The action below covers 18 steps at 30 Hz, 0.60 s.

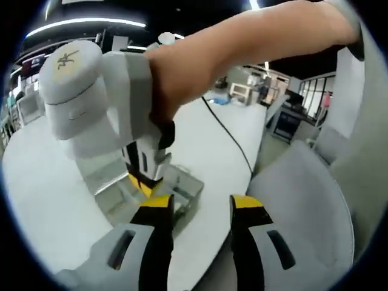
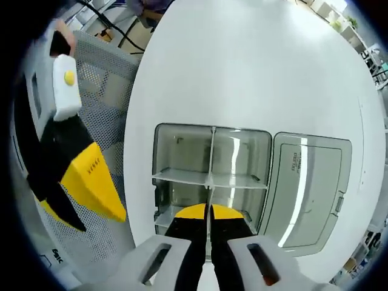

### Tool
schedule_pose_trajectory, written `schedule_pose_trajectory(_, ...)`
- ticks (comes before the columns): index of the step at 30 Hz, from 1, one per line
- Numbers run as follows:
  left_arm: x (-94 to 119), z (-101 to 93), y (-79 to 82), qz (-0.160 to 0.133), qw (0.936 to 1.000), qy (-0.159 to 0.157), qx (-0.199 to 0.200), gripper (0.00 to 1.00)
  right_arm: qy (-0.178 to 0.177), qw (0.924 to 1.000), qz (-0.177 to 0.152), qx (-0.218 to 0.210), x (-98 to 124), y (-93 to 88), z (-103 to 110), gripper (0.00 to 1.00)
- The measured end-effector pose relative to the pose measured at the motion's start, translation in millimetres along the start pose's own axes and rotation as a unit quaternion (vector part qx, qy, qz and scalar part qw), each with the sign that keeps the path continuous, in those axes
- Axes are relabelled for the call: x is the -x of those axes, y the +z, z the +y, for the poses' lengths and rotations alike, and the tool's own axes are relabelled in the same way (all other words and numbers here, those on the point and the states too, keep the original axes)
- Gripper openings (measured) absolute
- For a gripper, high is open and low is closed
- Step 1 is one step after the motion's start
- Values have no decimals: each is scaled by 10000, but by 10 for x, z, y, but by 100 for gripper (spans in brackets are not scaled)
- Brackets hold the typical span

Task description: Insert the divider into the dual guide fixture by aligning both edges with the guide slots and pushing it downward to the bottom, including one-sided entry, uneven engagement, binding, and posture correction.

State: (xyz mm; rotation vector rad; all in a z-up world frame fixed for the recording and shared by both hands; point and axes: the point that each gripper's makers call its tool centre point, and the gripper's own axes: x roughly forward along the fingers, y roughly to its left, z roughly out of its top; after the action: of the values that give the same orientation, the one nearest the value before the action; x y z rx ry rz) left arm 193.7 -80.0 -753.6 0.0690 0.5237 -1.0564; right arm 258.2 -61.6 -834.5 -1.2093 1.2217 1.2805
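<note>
A clear plastic box [image 2: 162, 159] with guide slots sits on the round white table [image 2: 254, 66], near its edge. A thin clear divider [image 2: 212, 151] stands edge-on down the middle of the box, crossing a second clear divider [image 2: 182, 176] that runs across it. My right gripper [image 2: 208, 213] is shut on the near end of the edge-on divider. In the left gripper view the right gripper [image 1: 143, 182], held by a person's arm [image 1: 242, 48], points down into the box [image 1: 185, 189]. My left gripper [image 1: 201, 205] hovers open beside the table edge, holding nothing.
The box's hinged lid [image 2: 309, 188] lies open flat to its right. A grey mesh chair [image 2: 103, 79] stands against the table edge, also seen as grey chair [image 1: 303, 200]. A black cable [image 1: 233, 136] trails across the table. The left gripper's yellow tip [image 2: 91, 182] hangs over the chair.
</note>
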Motion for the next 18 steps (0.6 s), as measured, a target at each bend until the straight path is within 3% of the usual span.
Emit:
schedule_pose_trajectory(9,-266,-12,1,-113,9995,-150,247,36,26,10000,-38,-63,-3,-8,-10,0)
schedule_pose_trajectory(18,-448,-91,-29,-27,9992,-268,299,37,54,9999,-65,-87,5,-14,-16,0)
